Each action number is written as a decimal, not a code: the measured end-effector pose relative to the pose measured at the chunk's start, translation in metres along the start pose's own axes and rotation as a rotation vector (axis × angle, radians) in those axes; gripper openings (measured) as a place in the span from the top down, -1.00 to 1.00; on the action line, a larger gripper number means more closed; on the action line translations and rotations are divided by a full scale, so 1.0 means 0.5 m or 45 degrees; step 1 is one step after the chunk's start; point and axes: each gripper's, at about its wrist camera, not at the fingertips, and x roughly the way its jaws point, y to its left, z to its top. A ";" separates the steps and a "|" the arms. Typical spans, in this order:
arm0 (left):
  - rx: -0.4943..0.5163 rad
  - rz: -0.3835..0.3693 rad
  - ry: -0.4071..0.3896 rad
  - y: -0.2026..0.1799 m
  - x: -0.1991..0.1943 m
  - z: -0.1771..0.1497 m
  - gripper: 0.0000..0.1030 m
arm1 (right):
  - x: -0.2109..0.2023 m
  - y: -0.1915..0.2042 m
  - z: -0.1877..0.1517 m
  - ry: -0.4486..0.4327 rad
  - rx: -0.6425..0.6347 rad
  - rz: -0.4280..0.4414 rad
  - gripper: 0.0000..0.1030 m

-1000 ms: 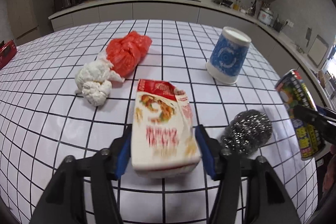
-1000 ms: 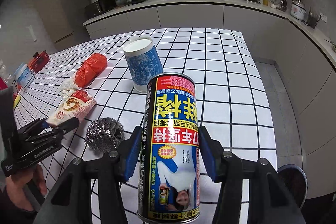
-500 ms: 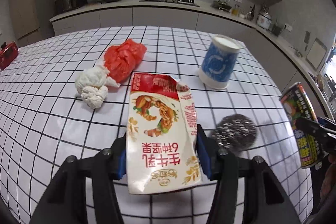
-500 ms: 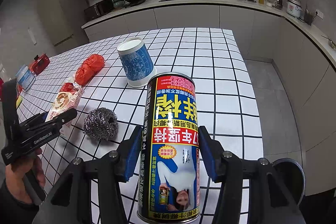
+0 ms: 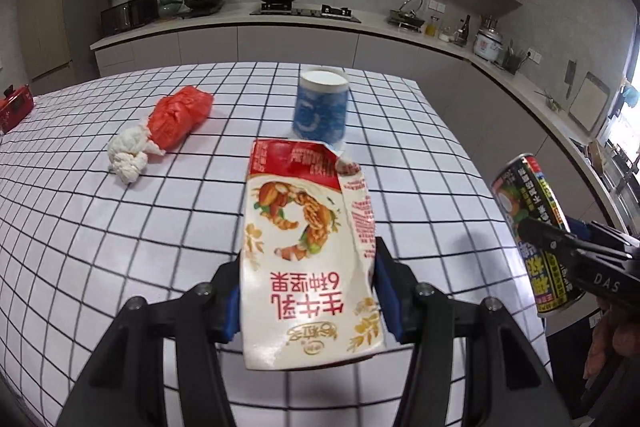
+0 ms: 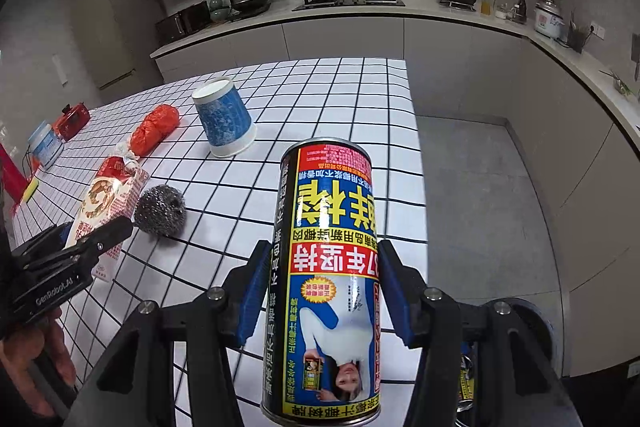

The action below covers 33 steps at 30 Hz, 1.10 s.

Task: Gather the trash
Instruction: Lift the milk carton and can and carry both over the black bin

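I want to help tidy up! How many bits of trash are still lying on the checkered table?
4: a red bag, a white paper wad touching it, an upside-down blue cup, and a steel scrubber nearest. More may hide out of view.

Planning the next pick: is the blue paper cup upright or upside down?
Upside down: the blue paper cup rests on its wide mouth, narrower white base on top.

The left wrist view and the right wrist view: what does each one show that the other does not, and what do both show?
Only the left wrist view shows the white crumpled wad clearly. Only the right wrist view shows the steel scourer, the bin on the floor and the blue-lidded jar. Both show the milk carton in the left gripper, the can in the right gripper, the upturned blue cup and the red bag.
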 end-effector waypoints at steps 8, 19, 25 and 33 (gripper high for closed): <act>-0.011 0.004 0.010 -0.074 -0.024 -0.043 -0.07 | -0.045 -0.059 -0.031 -0.021 -0.010 -0.054 -0.07; 0.016 -0.016 -0.004 -0.165 -0.049 -0.080 -0.07 | -0.110 -0.128 -0.078 -0.059 -0.022 -0.133 -0.07; 0.056 -0.060 0.007 -0.244 -0.047 -0.101 -0.07 | -0.143 -0.208 -0.116 -0.059 0.007 -0.201 -0.07; 0.132 -0.154 0.023 -0.388 -0.038 -0.129 -0.07 | -0.195 -0.354 -0.173 -0.038 0.060 -0.303 -0.07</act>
